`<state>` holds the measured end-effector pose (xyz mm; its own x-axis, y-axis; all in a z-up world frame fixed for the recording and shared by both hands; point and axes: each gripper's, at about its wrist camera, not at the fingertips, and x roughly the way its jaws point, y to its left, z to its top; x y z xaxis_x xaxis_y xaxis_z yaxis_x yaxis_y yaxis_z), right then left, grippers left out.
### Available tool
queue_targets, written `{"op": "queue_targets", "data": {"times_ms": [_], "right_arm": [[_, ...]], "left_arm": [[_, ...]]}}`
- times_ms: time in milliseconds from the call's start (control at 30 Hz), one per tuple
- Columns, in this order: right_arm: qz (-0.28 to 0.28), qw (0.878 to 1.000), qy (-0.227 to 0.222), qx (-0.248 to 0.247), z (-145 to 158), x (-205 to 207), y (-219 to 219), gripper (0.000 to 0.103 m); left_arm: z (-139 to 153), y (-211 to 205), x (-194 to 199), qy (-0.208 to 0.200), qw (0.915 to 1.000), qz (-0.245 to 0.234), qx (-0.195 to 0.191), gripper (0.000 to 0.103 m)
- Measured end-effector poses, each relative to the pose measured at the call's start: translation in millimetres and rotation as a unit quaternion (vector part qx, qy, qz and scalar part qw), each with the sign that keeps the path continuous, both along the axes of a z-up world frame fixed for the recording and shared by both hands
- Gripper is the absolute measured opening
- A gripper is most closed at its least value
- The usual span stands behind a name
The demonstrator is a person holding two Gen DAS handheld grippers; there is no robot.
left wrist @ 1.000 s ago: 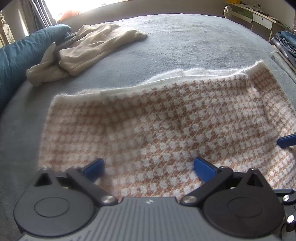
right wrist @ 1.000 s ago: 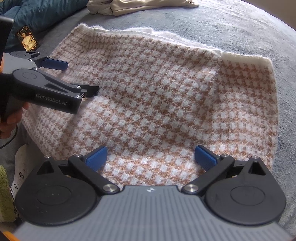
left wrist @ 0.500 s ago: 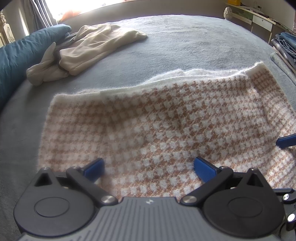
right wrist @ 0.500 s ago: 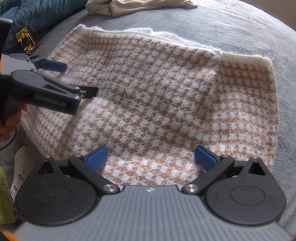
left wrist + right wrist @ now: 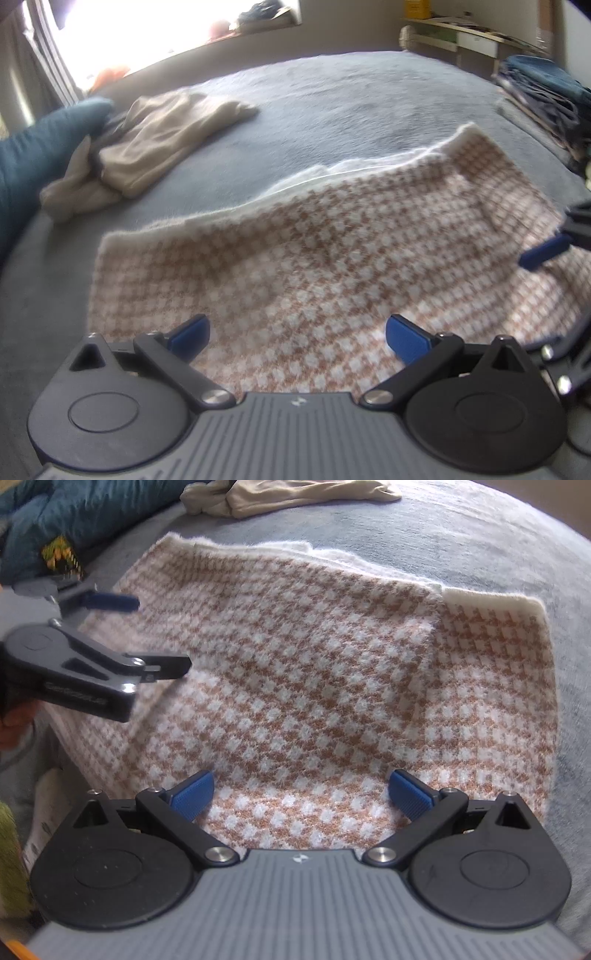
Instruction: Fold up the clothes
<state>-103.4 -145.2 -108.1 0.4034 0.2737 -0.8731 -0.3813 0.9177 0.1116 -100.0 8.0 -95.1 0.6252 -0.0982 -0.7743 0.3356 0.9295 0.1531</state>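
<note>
A brown-and-white houndstooth knit garment (image 5: 332, 258) (image 5: 314, 672) lies flat on the grey bed cover (image 5: 332, 99), with its cream edge along the far side. My left gripper (image 5: 297, 334) hovers open over its near edge, nothing between the blue pads. My right gripper (image 5: 301, 794) is open too, over the near edge further right. In the right wrist view the left gripper (image 5: 147, 635) shows at the left above the garment, held by a hand (image 5: 14, 716). One blue fingertip (image 5: 545, 253) of the right gripper shows in the left wrist view.
A crumpled beige garment (image 5: 166, 140) (image 5: 295, 494) lies at the far left of the bed beside a teal pillow (image 5: 29, 166) (image 5: 74, 509). A stack of folded clothes (image 5: 543, 88) sits at the right, with shelves (image 5: 461, 37) behind.
The left wrist view has tipped upward and rolled, now blurred and showing more of the window. The right gripper's fingertip sits higher and further left in it. Both grippers remain open.
</note>
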Motion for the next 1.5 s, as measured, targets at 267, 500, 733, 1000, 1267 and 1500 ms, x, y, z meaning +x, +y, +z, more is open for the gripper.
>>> {"op": "queue_targets", "data": {"times_ms": [267, 500, 733, 1000, 1267, 1500], "right_arm": [[-0.025, 0.998, -0.035, 0.038, 29, -2, -11, 0.102], [0.086, 0.993, -0.077, 0.018, 37, -23, 15, 0.086], [0.119, 0.990, -0.041, -0.062, 2, -17, 34, 0.078], [0.189, 0.975, -0.075, -0.088, 13, -43, 51, 0.060], [0.182, 0.976, -0.083, -0.090, 27, -30, 42, 0.057], [0.100, 0.984, -0.090, -0.114, 9, 30, 24, 0.059]], "left_arm": [[16, 42, -28, -0.007, 0.9987, -0.032, -0.039, 0.098], [-1, 66, -51, 0.033, 0.9964, -0.064, -0.046, 0.071], [-27, 66, -62, 0.011, 0.9962, -0.085, -0.009, 0.072], [-27, 80, -66, 0.021, 0.9960, -0.085, 0.019, 0.074], [7, 86, -58, -0.008, 0.9920, -0.126, 0.001, 0.072], [-27, 71, -10, 0.016, 0.9970, -0.072, -0.025, 0.087]]}}
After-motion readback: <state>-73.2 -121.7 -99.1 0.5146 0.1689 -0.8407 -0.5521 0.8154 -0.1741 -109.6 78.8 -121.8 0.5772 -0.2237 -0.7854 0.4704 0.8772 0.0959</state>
